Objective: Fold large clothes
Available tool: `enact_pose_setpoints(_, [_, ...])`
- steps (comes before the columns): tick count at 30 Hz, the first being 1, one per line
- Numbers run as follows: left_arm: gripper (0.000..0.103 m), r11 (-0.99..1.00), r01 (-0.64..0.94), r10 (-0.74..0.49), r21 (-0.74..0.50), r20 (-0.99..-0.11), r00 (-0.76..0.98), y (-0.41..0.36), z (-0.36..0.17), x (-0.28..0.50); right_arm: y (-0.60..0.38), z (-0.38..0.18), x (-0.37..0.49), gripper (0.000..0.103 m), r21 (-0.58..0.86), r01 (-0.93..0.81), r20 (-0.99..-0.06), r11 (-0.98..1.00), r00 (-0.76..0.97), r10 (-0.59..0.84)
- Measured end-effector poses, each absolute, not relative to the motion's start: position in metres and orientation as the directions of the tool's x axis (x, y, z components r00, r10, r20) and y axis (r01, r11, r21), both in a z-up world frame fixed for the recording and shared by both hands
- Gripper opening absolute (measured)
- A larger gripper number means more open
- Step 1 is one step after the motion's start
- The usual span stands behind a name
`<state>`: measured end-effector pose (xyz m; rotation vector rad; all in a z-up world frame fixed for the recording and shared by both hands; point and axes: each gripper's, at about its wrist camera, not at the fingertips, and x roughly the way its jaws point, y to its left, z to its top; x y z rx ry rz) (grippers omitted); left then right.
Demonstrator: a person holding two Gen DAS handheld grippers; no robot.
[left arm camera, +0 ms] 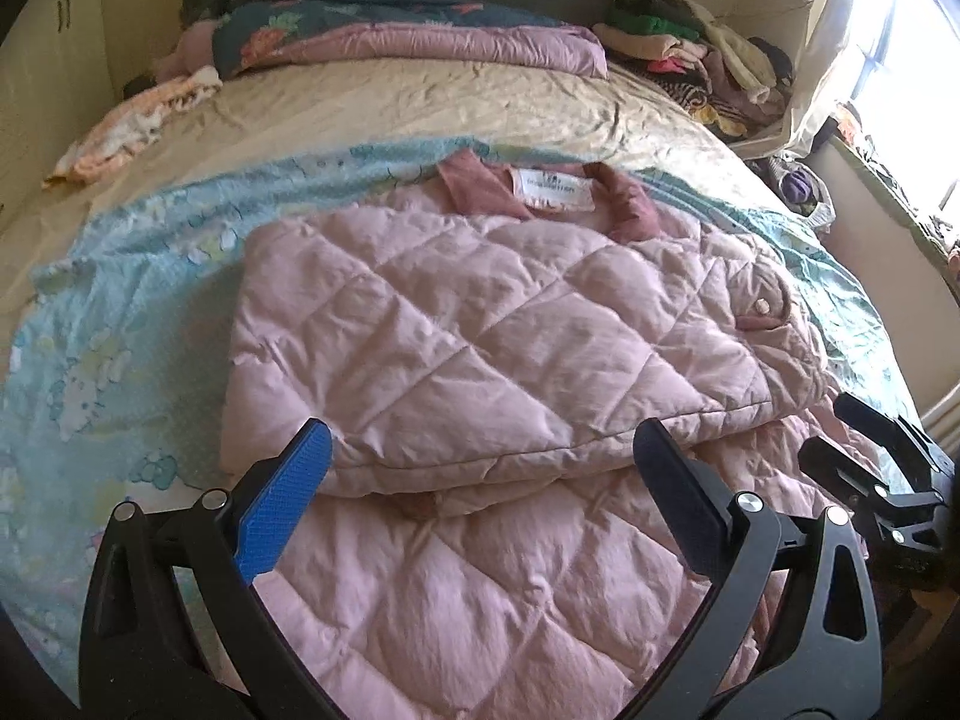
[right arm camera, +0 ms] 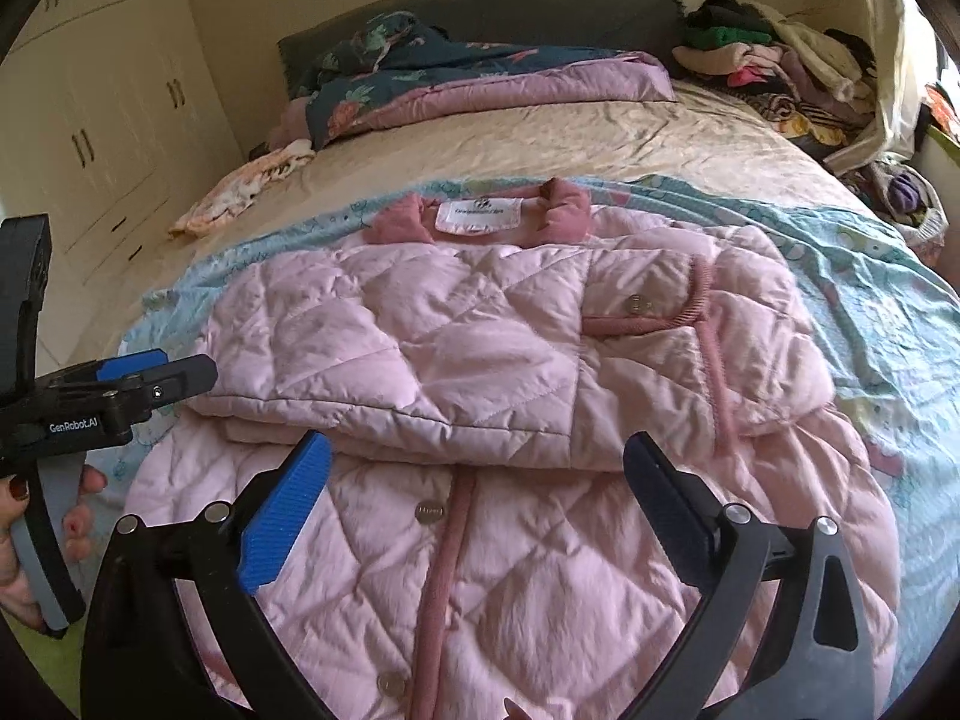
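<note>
A pink quilted jacket (left arm camera: 480,330) (right arm camera: 492,348) lies spread on a light blue sheet (left arm camera: 120,312) (right arm camera: 870,276) on the bed, collar and label toward the headboard. Both sleeves are folded across its chest. My left gripper (left arm camera: 480,438) hovers open above the jacket's lower part, nothing between its fingers. My right gripper (right arm camera: 477,450) is also open and empty, just above the lower front with its snaps. In the right wrist view the left gripper (right arm camera: 162,369) shows at the left edge, held by a hand (right arm camera: 36,546). The right gripper (left arm camera: 864,420) shows at the right edge of the left wrist view.
A beige bedspread (left arm camera: 420,108) covers the far half of the bed. A floral duvet (left arm camera: 360,30) lies at the headboard, a clothes pile (left arm camera: 690,54) at the far right corner, a patterned cloth (left arm camera: 120,132) at the left. White wardrobes (right arm camera: 102,120) stand left of the bed.
</note>
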<state>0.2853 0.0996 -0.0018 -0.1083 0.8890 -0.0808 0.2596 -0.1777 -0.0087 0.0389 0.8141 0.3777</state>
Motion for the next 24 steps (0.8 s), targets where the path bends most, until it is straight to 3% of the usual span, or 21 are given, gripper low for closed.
enact_pose_setpoints(24, [0.095, 0.98, 0.091, -0.188, -0.177, -0.665, 0.723, 0.08, 0.05, 0.249, -0.228, 0.048, 0.206, 0.098, 0.179, -0.258, -0.614, 0.95, 0.725, 0.312])
